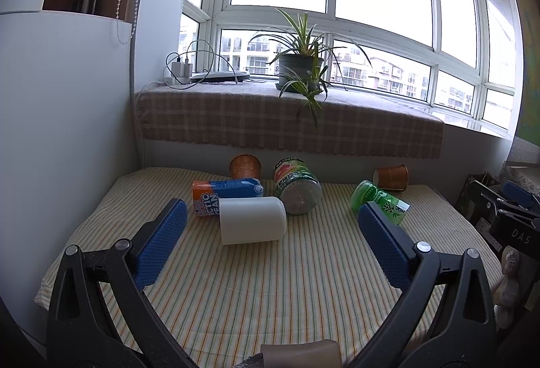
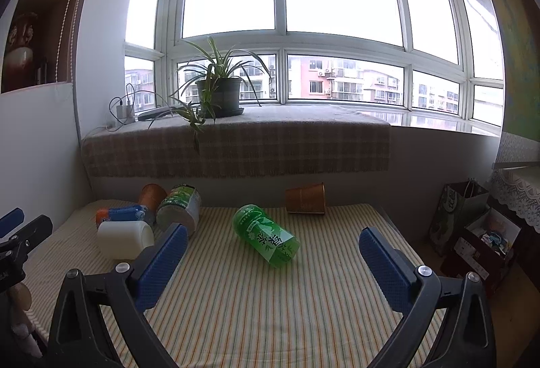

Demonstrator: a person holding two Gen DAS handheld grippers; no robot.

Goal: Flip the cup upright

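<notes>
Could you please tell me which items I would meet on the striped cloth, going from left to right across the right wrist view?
White cup → glass jar → green bottle → brown paper cup. The blue can and the other brown cup overlap those on the left, so I leave them out.

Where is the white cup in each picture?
Left wrist view: the white cup lies on its side at centre, just ahead of the open left claw, touching the blue and orange can.
Right wrist view: it lies at lower left, left of the open right claw.
Shared landmark: the potted plant on the windowsill.
</notes>
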